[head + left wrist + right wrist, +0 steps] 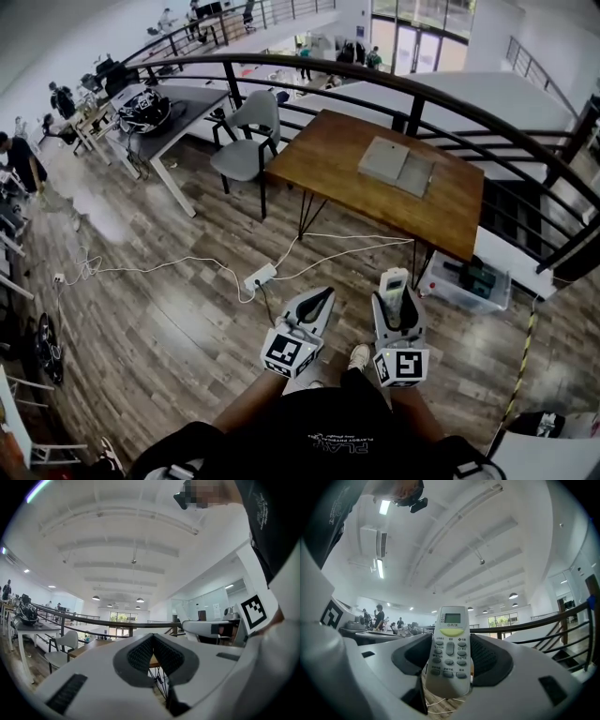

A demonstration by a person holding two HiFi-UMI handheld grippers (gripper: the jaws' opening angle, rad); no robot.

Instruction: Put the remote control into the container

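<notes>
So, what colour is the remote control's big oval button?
Yellow-green; the button on the remote control shows best in the right gripper view.

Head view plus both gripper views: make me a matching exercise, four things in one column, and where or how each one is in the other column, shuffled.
Things
1. remote control
2. left gripper
3. power strip
4. grey chair

Places or states
A. on the wooden floor, with cables running to it
B. beside the wooden table, at its left side in the head view
C. upright between the fingers of the right gripper
D. fingers together, nothing between them

Pairs: 1-C, 2-D, 3-A, 4-B
</notes>
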